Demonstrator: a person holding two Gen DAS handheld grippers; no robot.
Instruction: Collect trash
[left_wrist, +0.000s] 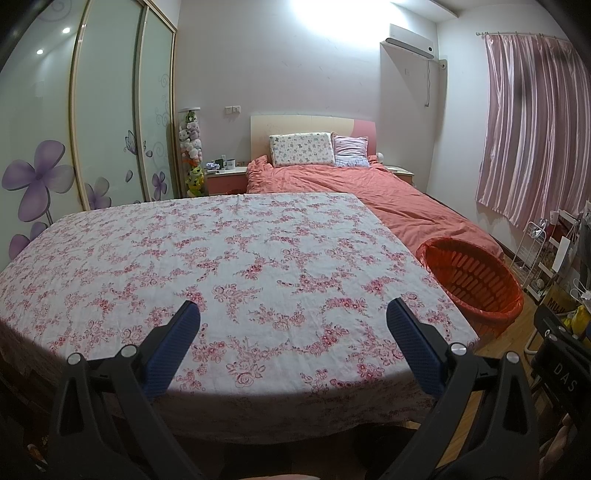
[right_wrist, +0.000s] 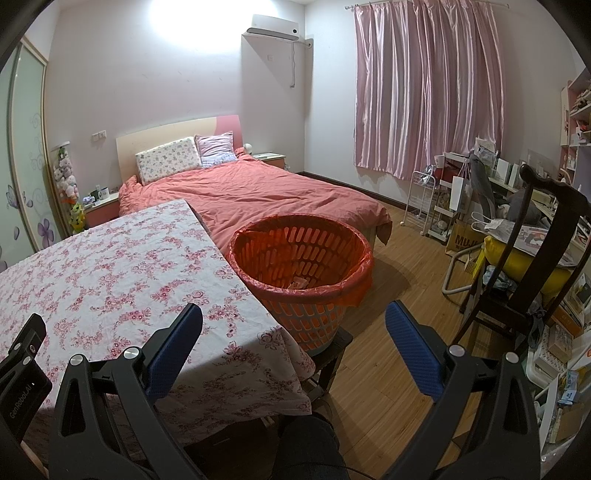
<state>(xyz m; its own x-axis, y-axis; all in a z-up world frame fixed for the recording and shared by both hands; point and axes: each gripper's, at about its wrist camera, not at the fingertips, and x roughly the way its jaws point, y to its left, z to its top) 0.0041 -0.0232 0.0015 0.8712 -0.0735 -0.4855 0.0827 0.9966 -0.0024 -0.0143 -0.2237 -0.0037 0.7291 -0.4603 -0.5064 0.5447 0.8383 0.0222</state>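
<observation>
Two spread claws (left_wrist: 293, 314) (right_wrist: 293, 317), one basket (right_wrist: 301, 258)

Pink-floral tablecloth (left_wrist: 221, 258), orange basket (right_wrist: 299, 258)

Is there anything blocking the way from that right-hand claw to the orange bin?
Nothing visible does. The right gripper is open and empty, and the orange bin stands just ahead of it, beside the flowered table, its red-lined mouth uncovered.

The orange slatted trash basket (right_wrist: 301, 275), lined with a red plastic bag folded over its rim, stands upright on a dark stool just right of the floral-clothed table (right_wrist: 110, 280). A few small scraps lie at its bottom.
</observation>
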